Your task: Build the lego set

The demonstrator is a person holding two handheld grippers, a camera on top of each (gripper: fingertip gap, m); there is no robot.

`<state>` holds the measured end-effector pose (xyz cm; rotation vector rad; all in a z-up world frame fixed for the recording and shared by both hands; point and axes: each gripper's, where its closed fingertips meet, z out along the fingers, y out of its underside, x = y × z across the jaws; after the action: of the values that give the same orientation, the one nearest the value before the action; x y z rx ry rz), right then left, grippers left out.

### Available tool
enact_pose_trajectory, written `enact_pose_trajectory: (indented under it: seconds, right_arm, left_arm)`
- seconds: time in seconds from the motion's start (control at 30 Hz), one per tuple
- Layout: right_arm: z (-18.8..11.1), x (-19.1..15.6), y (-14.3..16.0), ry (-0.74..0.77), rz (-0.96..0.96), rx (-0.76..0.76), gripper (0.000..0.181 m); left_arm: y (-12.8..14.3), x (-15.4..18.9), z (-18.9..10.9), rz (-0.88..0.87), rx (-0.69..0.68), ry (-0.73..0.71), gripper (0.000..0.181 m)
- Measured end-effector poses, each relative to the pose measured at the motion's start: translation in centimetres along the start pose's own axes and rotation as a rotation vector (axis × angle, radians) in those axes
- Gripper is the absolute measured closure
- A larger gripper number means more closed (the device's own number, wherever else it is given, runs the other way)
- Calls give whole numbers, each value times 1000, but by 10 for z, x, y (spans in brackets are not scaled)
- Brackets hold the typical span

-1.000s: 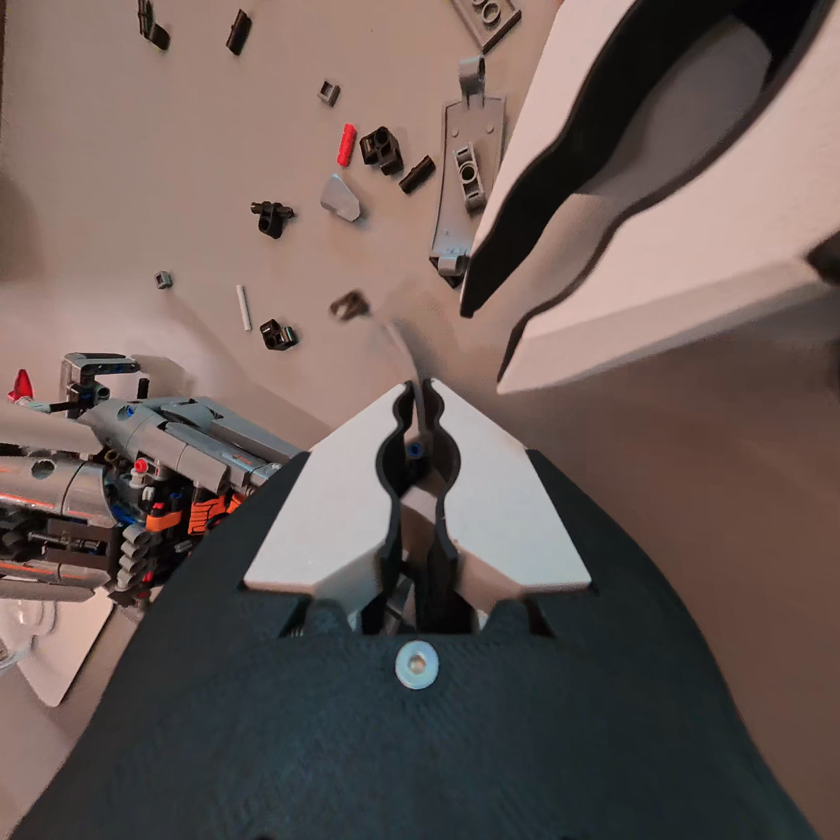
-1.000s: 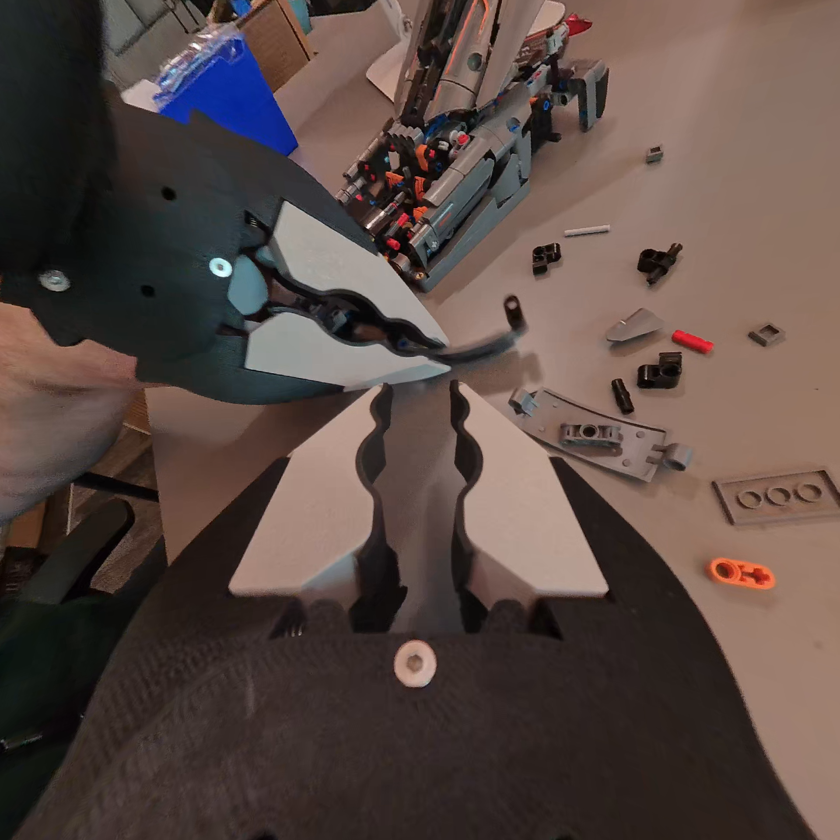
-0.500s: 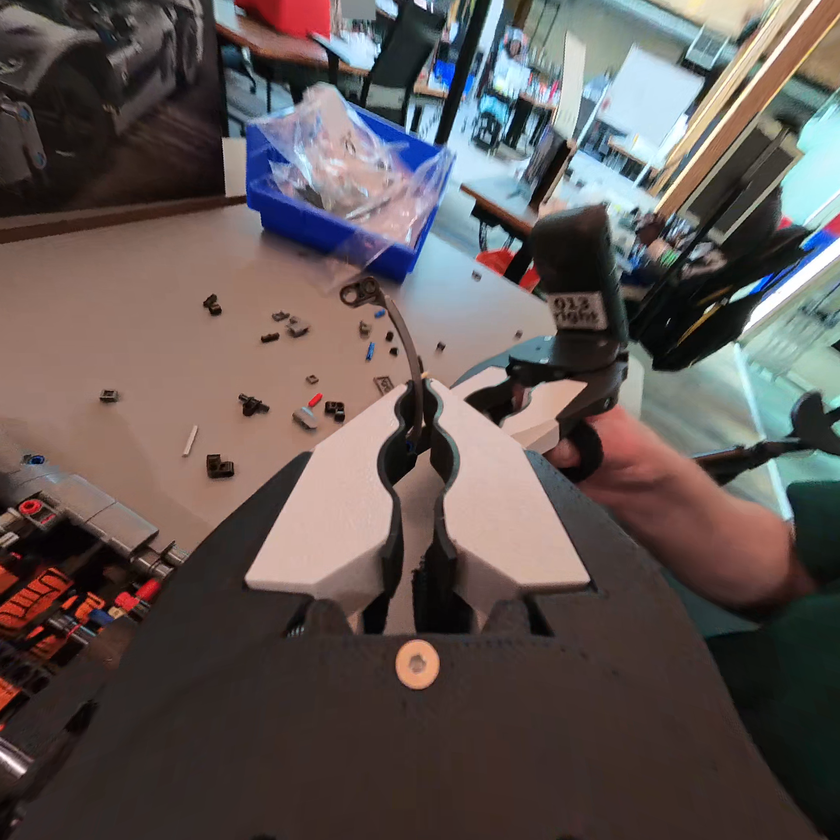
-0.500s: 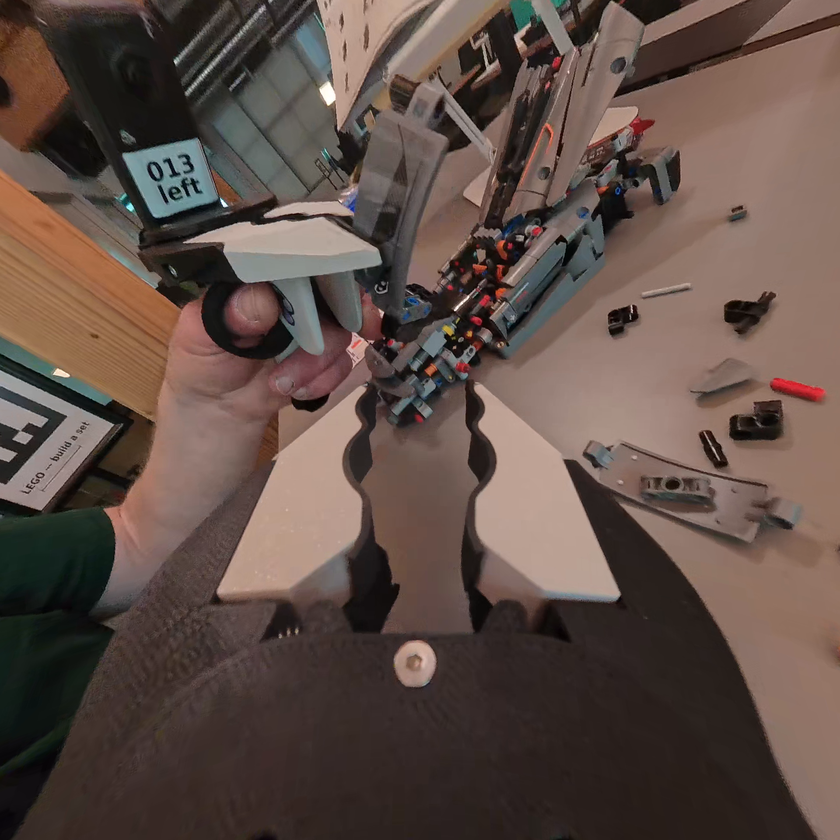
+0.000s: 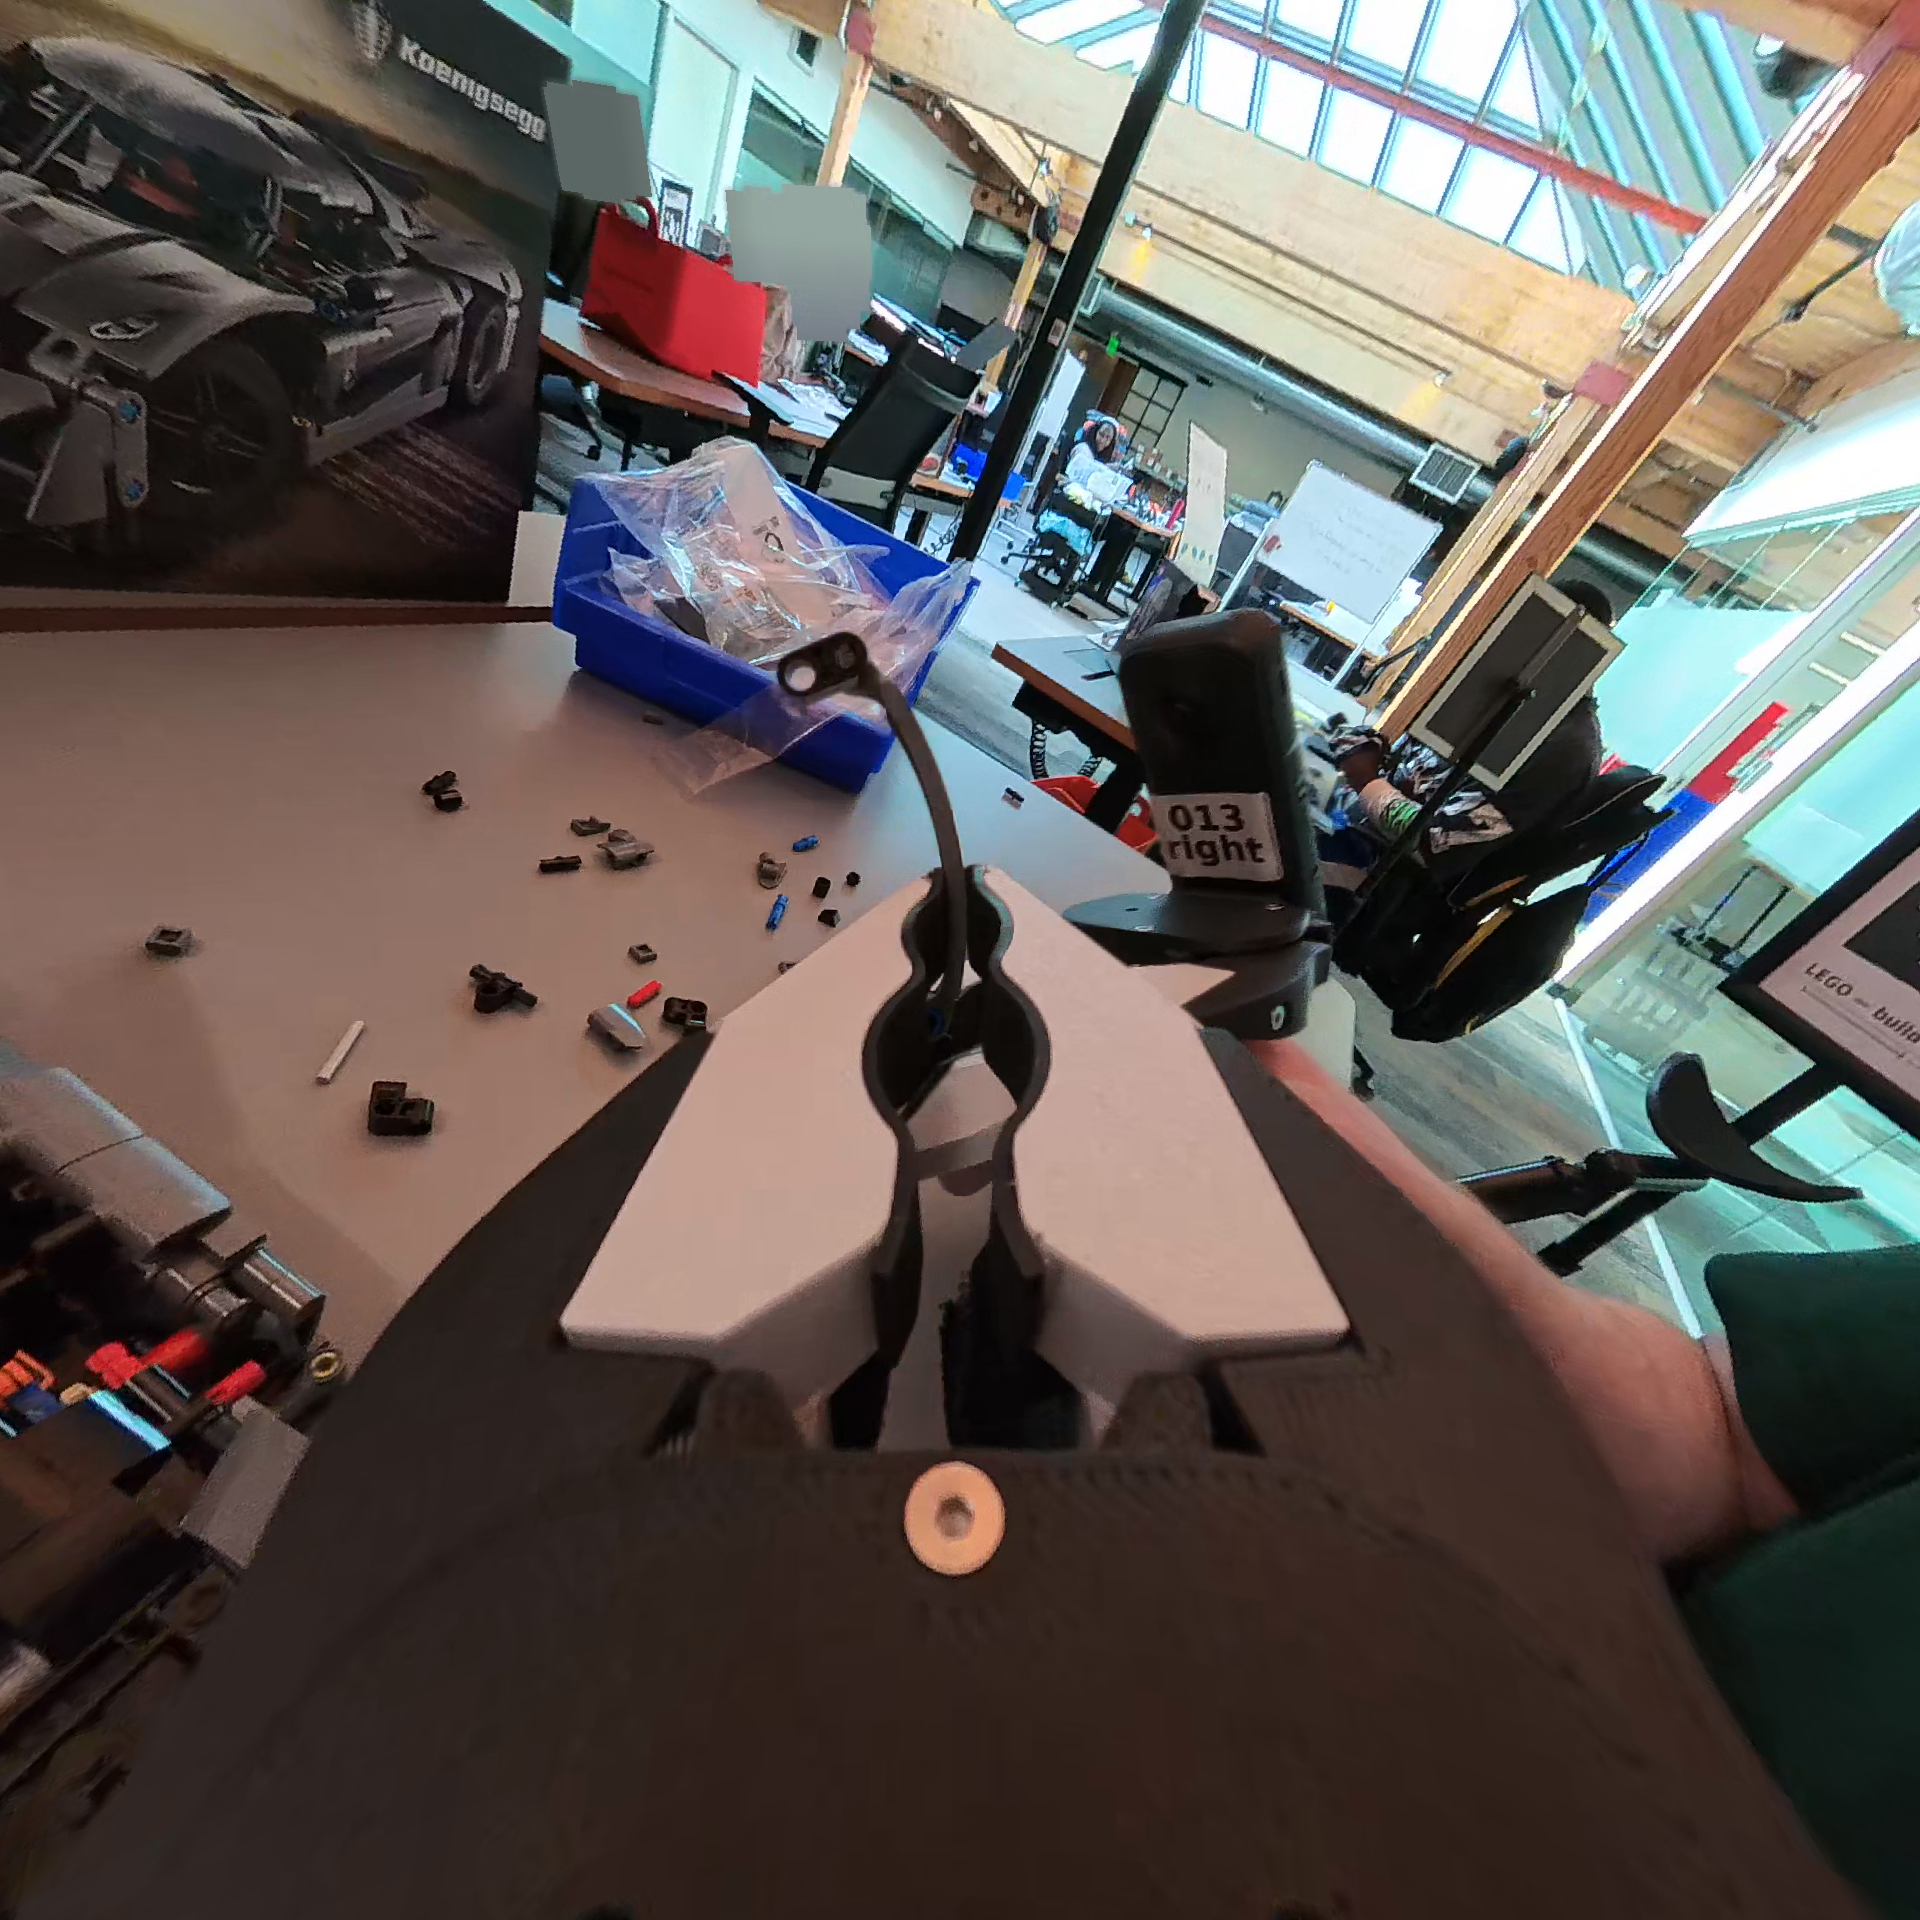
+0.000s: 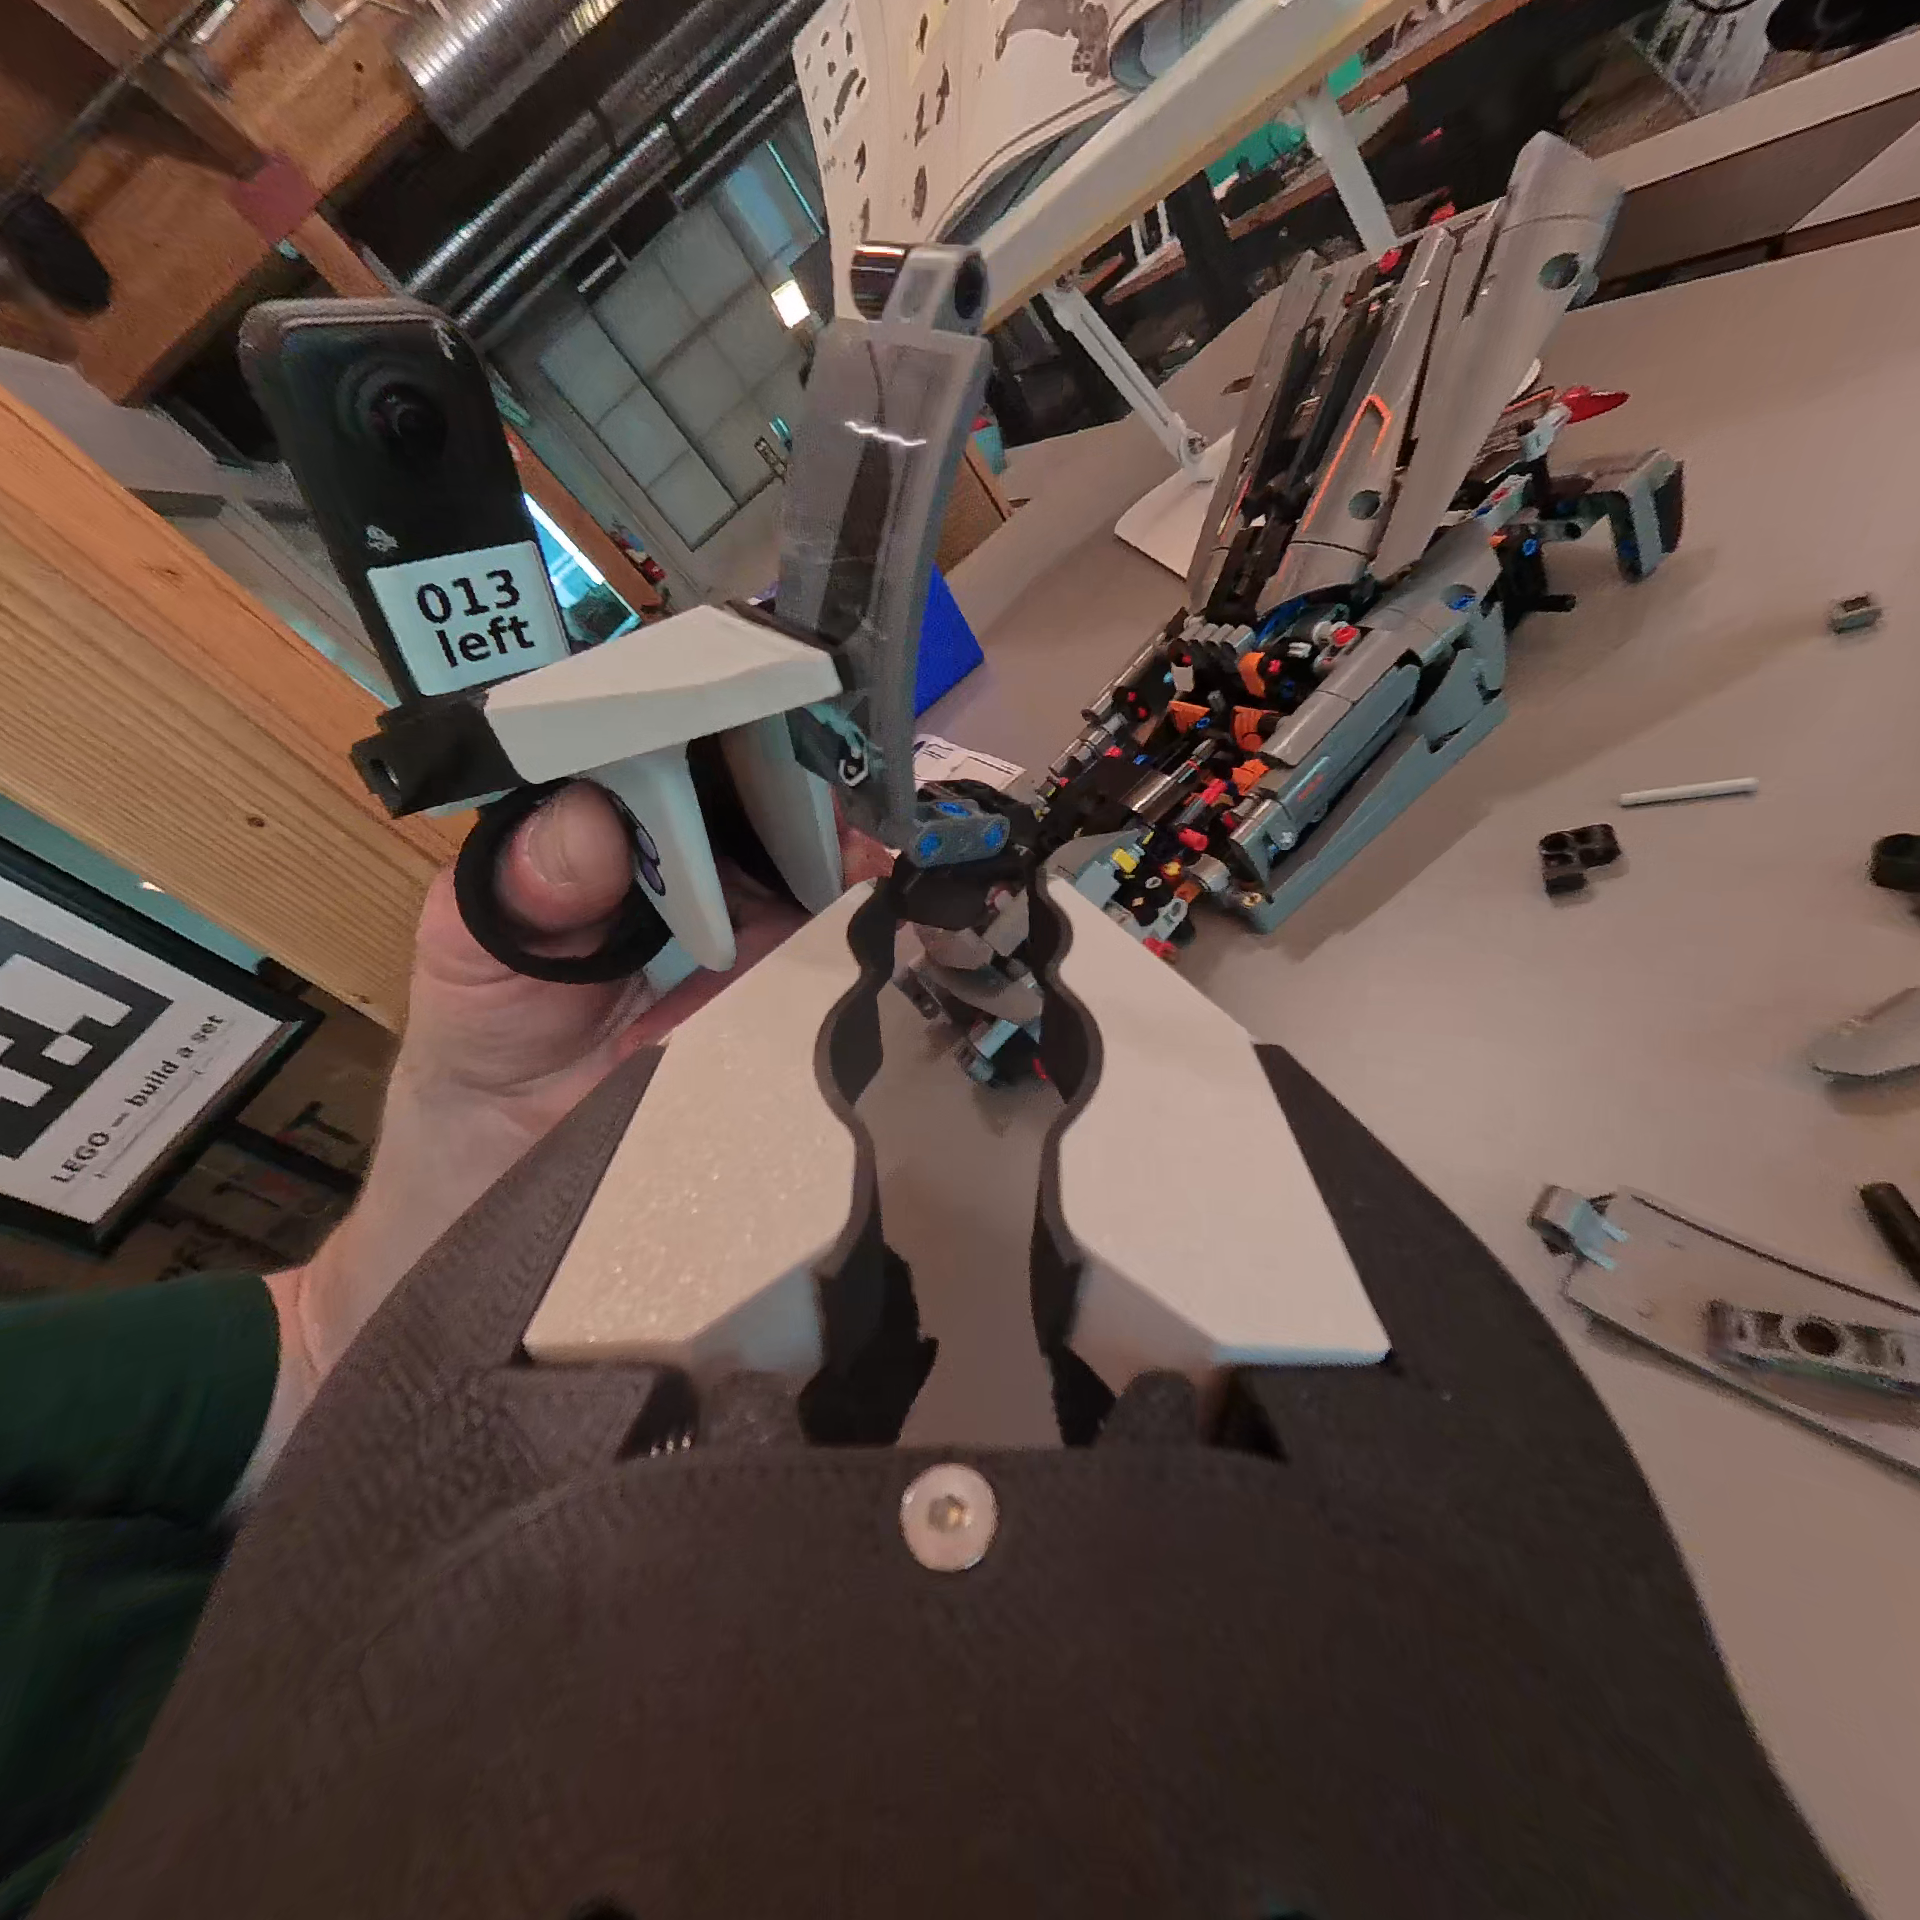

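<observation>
Curved panel (image 5: 928, 790) — perhaps pinned — in left gripper (image 5: 954, 896)

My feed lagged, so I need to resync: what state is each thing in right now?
Left hand-held gripper: shut on curved panel.
Curved panel: held upright, off the table.
Right hand-held gripper: open, empty.
Car model: partly built, on table.
Flat panel: lying loose on table.
Blue bin: holds plastic bags.
</observation>
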<state>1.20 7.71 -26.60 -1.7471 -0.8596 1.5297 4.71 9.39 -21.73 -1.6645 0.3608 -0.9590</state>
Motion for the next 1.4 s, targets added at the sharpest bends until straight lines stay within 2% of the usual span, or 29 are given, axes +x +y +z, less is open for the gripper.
enact_pose_trajectory:
  seconds: [0.13,0.4,0.5,0.7,0.77,0.83,0.93,1.07,1.27,1.33,1.4]
  right_arm:
    - [4,-9,-1,-86,49,17,162]
    - [5,-20,-6,-187,134,57,157]
    - [4,-19,-5,-186,148,55,164]
    - [5,-22,-7,-243,190,86,166]
    - [5,-21,-7,-253,199,90,176]
    - [5,-23,-8,-274,216,103,176]
    - [4,-25,-12,-312,250,140,176]
    - [3,-27,-16,-360,326,189,165]
    - [3,-27,-23,-365,362,285,167]
    - [2,-27,-25,-369,358,313,176]
    - [2,-28,-25,-376,353,320,176]
  left_arm:
    - [-6,4,-7,-45,48,42,181]
    - [-15,6,-15,-125,128,100,181]
    - [-22,3,-21,-130,173,99,181]
    - [-22,5,-22,-148,183,117,181]
    - [-23,5,-22,-156,189,120,181]
    - [-24,6,-22,-170,201,133,181]
    - [-28,7,-24,-189,228,149,181]
    - [-35,7,-27,-204,285,148,181]
    - [-41,10,-30,-225,371,154,181]
    - [-39,10,-29,-239,379,154,181]
    - [-39,10,-29,-251,389,158,181]
